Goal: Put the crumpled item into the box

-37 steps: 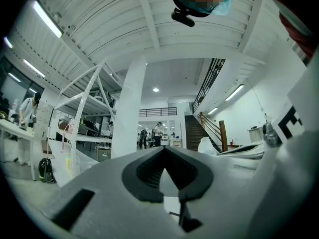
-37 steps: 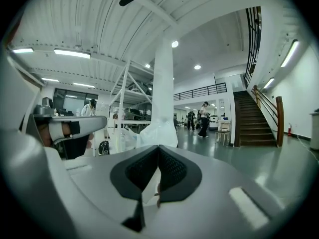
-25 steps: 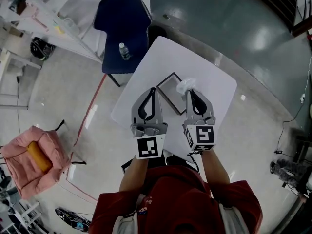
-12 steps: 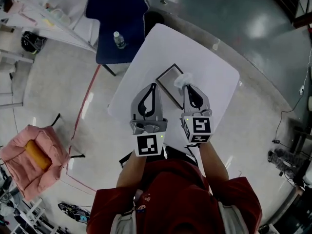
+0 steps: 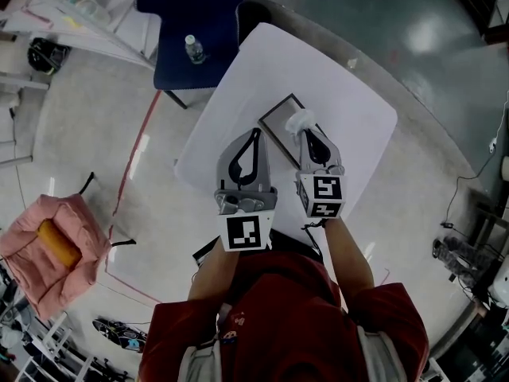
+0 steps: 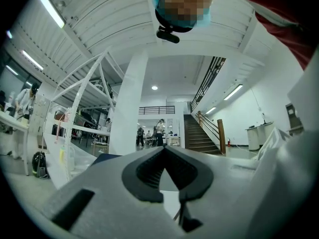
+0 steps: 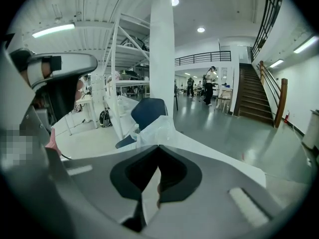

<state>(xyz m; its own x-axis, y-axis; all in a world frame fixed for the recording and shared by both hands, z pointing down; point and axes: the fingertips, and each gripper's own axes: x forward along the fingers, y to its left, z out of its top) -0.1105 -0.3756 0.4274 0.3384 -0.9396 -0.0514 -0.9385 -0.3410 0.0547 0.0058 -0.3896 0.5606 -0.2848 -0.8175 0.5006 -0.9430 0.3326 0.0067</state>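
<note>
Since a second ago the view has slid and the right gripper (image 5: 307, 133) has edged forward. The crumpled item (image 5: 301, 121), pinched in its closed jaws, now hangs at the right edge of the box (image 5: 278, 118) on the table (image 5: 358, 110). Not released; lowering and letting go remain, I judge. Left gripper (image 5: 254, 136) closed, empty. Item is a rounded wad with no clear long axis, bulging forward past the jaw tips.

I count one white square tabletop (image 5: 262, 62), one shallow dark-framed box (image 5: 278, 122), one crumpled white plastic item (image 5: 301, 120), two grey tongs, namely left tongs (image 5: 254, 134) and right tongs (image 5: 306, 133), one dark blue chair (image 5: 215, 14), one clear bottle (image 5: 192, 50).
</note>
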